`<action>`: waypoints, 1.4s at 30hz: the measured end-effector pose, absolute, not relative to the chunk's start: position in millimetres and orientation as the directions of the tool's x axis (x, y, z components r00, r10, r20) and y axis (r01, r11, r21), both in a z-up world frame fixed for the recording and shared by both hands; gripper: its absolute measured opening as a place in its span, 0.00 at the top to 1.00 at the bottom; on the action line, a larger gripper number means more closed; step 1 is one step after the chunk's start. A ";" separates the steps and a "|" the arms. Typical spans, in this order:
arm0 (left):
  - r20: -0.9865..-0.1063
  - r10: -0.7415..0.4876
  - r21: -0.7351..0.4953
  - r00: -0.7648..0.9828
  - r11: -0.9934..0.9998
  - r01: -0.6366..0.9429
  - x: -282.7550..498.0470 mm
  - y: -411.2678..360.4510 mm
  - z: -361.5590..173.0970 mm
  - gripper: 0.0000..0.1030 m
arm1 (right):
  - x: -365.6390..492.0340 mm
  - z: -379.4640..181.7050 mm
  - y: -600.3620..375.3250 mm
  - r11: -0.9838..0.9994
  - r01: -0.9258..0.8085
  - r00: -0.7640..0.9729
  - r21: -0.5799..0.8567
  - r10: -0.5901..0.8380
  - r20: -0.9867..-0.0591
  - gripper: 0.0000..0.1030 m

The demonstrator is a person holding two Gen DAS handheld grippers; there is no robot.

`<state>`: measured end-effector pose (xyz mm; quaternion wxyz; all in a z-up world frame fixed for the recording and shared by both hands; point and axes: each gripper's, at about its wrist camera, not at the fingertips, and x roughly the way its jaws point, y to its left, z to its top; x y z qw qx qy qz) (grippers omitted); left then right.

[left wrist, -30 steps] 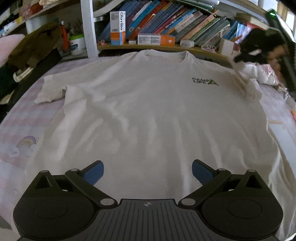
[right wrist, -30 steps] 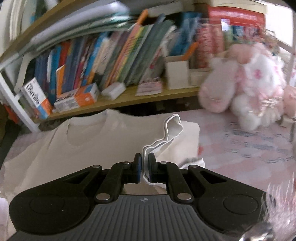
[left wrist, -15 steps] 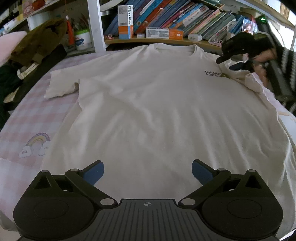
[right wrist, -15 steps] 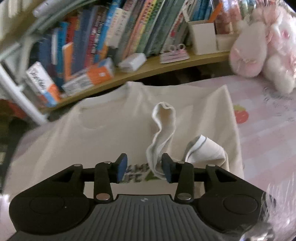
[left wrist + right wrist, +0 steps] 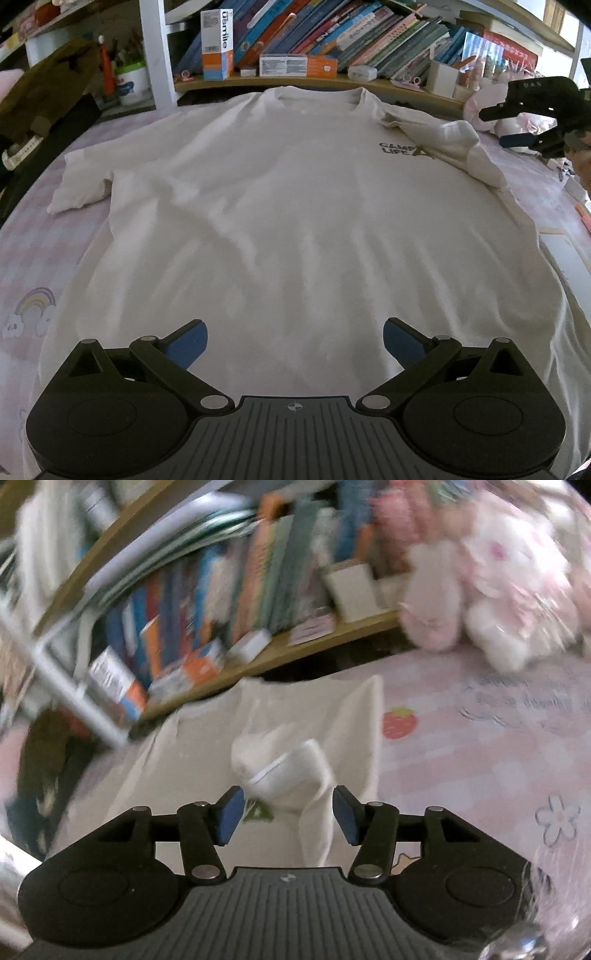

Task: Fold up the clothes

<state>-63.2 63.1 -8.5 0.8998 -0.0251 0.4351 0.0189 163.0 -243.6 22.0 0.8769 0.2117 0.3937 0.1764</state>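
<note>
Hovering wide open over white t-shirt [image 5: 288,206]: left tool [image 5: 295,341]; right tool [image 5: 287,814] open too, sleeve [image 5: 284,771] flopped inward, ungripped.

The T-shirt [image 5: 280,221] is lying flat on the bed [image 5: 33,258], collar toward the far edge. One sleeve [image 5: 454,144] is lying folded over its chest; the bookshelf [image 5: 332,79] is standing behind

A cream T-shirt [image 5: 280,206] lies flat, front up, collar toward the shelf; one sleeve [image 5: 291,771] is folded inward over its chest print.
</note>
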 end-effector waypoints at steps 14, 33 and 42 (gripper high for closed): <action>-0.796 0.033 -0.006 0.605 0.998 -0.063 -63.4 57.4 -7.3 0.01 | 187.8 4.5 -201.1 0.689 -0.277 0.308 0.670 0.724 -0.617 0.49; -0.779 0.050 -0.015 0.625 0.995 -0.098 -60.5 57.3 -4.1 0.00 | 164.7 -6.5 -209.3 0.875 -0.264 0.408 0.405 0.482 -0.775 0.59; -0.763 0.045 -0.026 0.644 0.995 -0.100 -58.3 52.6 1.4 0.01 | 100.0 18.7 -223.0 0.926 -0.236 0.554 0.295 0.377 -0.742 0.34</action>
